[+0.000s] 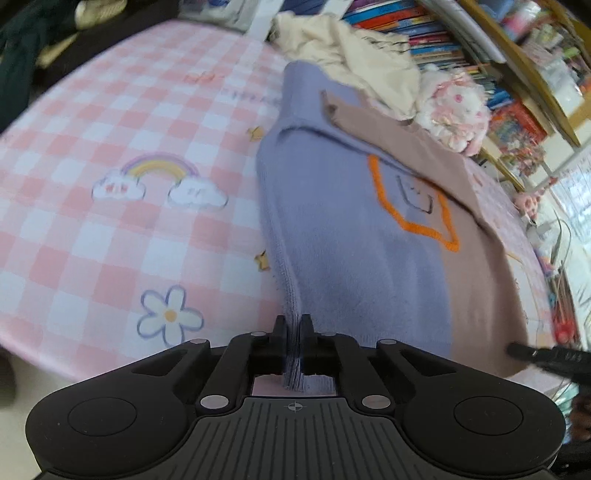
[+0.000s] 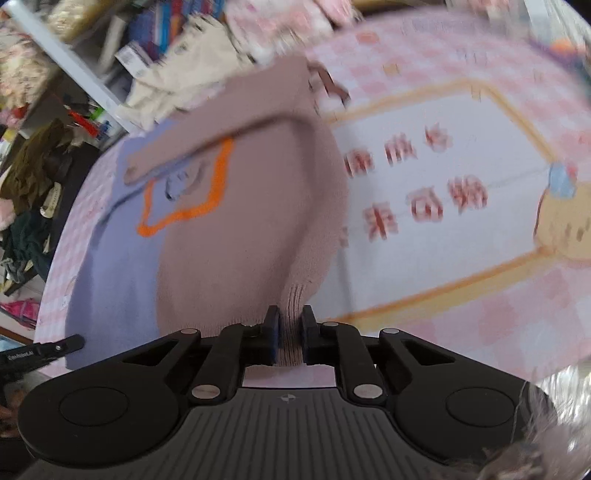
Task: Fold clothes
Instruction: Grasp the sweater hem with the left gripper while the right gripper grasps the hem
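Pinched between my left claw is the ribbed hem of a knit sweater, lilac on this half; both pads are pressed against the bunched fabric, and a short tuft of it pokes out behind them. From there the lilac panel stretches away from me toward the far edge of the surface, which is covered by a pink-and-white checked cloth printed with a rainbow between clouds and a white flower. I cannot tell whether a counter or a bed lies under the cloth.

My right claw grips the same hem further along, on the mauve-brown half, its pads closed on a fold of ribbing. The sweater is two-toned, lilac on the left and brown on the right, with an orange stitched outline straddling the seam (there is a small dark drawing inside it, too blurred to read). A brown sleeve lies folded diagonally across the chest, its cuff ending over the lilac side.

In the left view the tip of the right claw shows at the near right corner of the garment; in the right view the left one shows at the lower left, so the two hold opposite ends of the hem.

Beyond the collar sits a rumpled cream garment and a pink-and-white plush toy, with shelves of books behind. Right of the sweater the cloth has a framed panel with red characters, blurred.
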{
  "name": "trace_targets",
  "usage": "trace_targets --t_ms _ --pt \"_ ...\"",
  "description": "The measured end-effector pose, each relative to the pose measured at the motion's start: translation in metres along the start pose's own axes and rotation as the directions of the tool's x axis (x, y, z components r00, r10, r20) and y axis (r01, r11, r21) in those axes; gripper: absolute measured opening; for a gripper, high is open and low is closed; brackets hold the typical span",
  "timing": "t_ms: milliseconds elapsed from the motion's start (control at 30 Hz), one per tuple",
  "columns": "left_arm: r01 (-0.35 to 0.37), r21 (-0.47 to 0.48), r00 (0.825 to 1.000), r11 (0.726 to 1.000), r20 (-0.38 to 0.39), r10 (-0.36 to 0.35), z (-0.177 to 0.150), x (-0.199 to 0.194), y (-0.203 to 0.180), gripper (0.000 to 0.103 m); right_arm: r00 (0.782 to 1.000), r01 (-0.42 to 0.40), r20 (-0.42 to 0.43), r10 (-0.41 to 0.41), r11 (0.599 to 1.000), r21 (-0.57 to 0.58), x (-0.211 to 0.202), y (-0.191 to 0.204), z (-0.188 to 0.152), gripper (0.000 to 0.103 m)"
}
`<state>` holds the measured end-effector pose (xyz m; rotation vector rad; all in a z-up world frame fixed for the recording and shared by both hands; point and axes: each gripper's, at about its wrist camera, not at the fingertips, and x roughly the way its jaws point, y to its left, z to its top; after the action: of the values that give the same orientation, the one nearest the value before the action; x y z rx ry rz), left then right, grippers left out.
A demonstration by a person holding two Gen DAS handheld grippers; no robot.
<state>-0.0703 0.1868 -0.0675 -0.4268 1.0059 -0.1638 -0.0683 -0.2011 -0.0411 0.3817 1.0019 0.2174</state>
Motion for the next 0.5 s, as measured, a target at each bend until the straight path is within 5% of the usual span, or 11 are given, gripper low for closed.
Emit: trace_targets --t_ms 133,500 --pt "-0.009 0.032 1.000 0.999 0.011 0.009 0.003 -0.003 -0.005 0.005 1.000 0.001 -0.014 -0.001 1.000 -0.023 -0.001 0.003 0.001 0.011" --pt "0.096 -0.096 0.993 0.991 -0.060 -0.103 -0.002 0.009 0.017 0.010 0.995 -0.060 -0.066 0.070 0.987 0.150 0.015 -0.022 0.000 0.016"
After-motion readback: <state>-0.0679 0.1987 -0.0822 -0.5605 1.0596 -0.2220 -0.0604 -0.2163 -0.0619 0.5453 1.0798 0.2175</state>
